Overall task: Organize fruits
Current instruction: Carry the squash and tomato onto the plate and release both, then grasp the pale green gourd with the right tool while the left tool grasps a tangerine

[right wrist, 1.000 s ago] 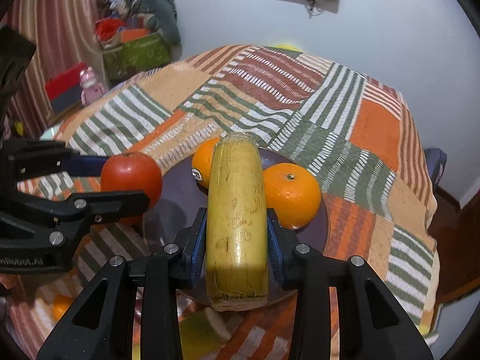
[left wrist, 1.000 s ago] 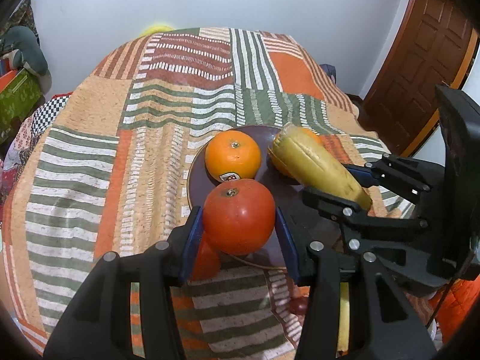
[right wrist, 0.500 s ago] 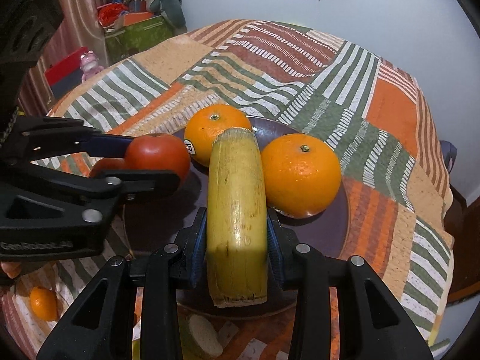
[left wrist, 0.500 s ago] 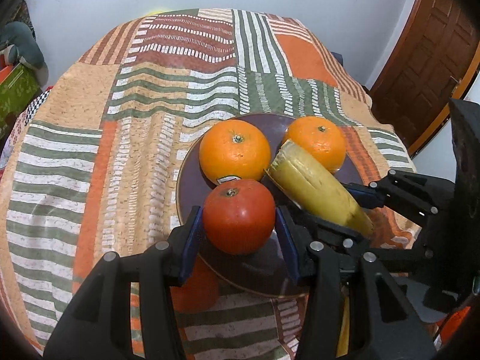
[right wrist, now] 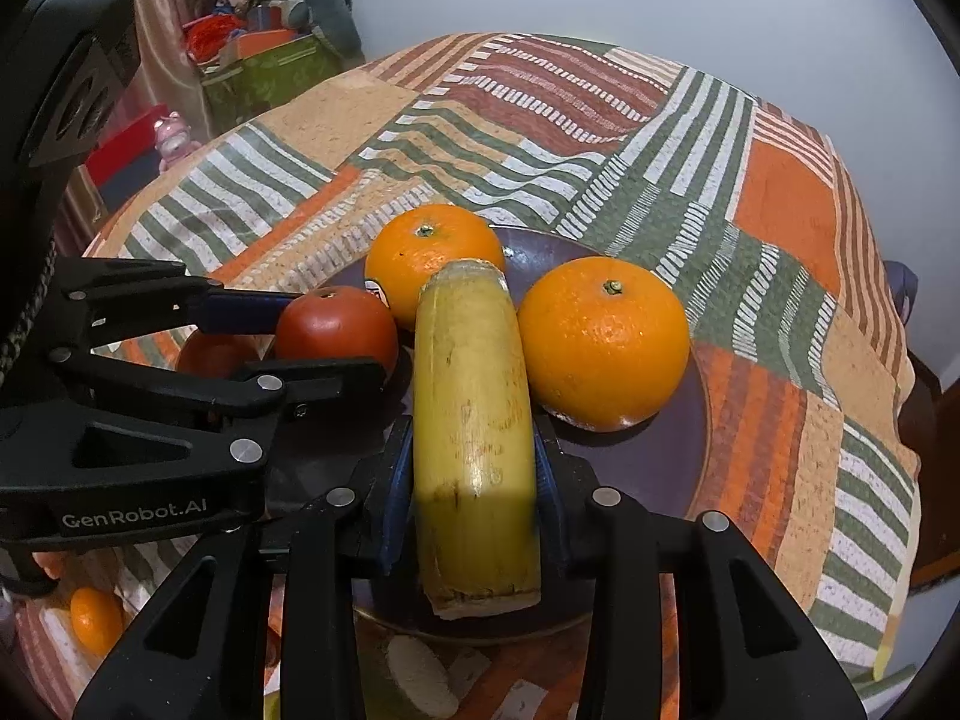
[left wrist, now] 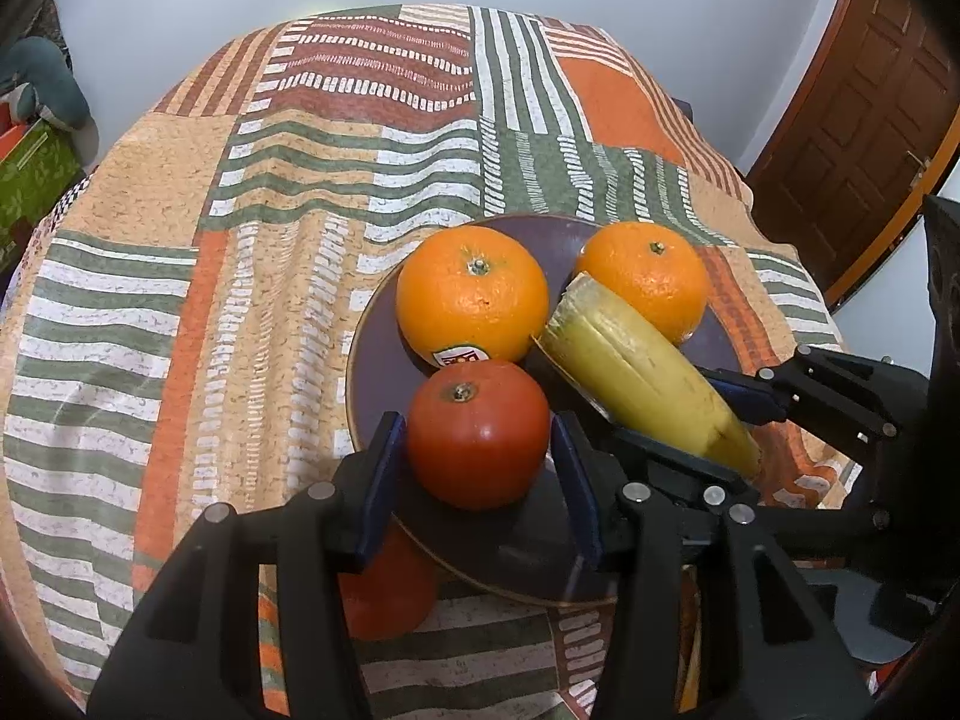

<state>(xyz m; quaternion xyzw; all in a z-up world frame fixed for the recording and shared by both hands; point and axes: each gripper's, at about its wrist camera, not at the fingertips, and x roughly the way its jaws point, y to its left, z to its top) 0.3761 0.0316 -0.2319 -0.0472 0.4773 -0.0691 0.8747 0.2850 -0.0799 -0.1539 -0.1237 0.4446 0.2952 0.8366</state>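
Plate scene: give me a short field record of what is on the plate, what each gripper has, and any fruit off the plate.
plate: dark, round, on the patterned tablecloth
on plate: two oranges
left gripper: around the tomato, which sits low over the plate; jaws have just been opening, small gaps at the pads
right gripper: shut on the banana, over the plate
off plate: small orange near the table edge

On the desk (left wrist: 150, 252) stands a plate (left wrist: 378, 360) bearing two oranges (left wrist: 473, 291) behind, a tomato (left wrist: 478, 433) in front, a banana (left wrist: 648, 384) to its right.
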